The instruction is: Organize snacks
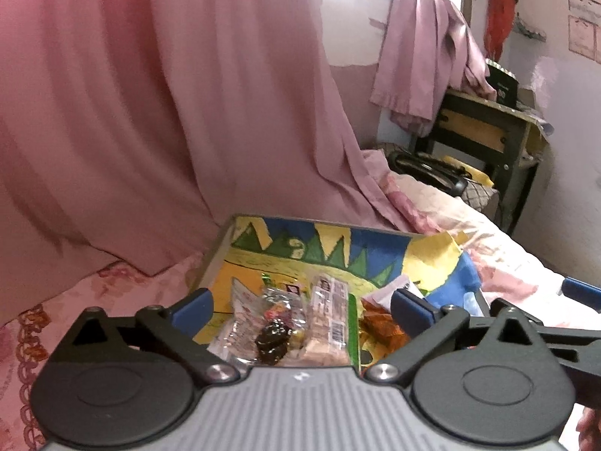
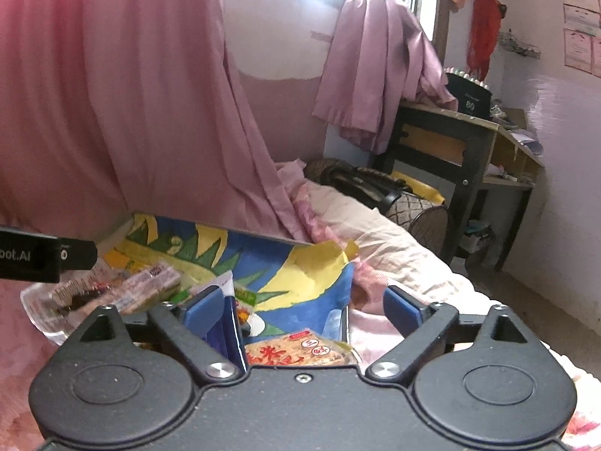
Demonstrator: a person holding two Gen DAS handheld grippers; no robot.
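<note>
A painted tray-like board (image 1: pixel 263 259) in yellow, blue and green lies on the bed and carries the snacks. In the left wrist view my left gripper (image 1: pixel 300 306) is open above a clear bag of mixed sweets (image 1: pixel 272 323), a wafer pack (image 1: pixel 328 319) and an orange wrapper (image 1: pixel 379 325). In the right wrist view my right gripper (image 2: pixel 302 302) is open over the board (image 2: pixel 300 285); a dark blue upright packet (image 2: pixel 231 323) stands by its left finger and a red-lettered rice cracker pack (image 2: pixel 300 349) lies below. The wafer pack (image 2: pixel 146 282) lies to the left.
Pink curtains (image 1: pixel 150 112) hang behind the board. The flowered bedsheet (image 1: pixel 124 289) surrounds it. A dark bag (image 2: pixel 368 184) lies at the bed's far end, and a wooden desk (image 2: pixel 469 139) stands at the right by the wall. The left gripper's body (image 2: pixel 37 253) pokes in at the left.
</note>
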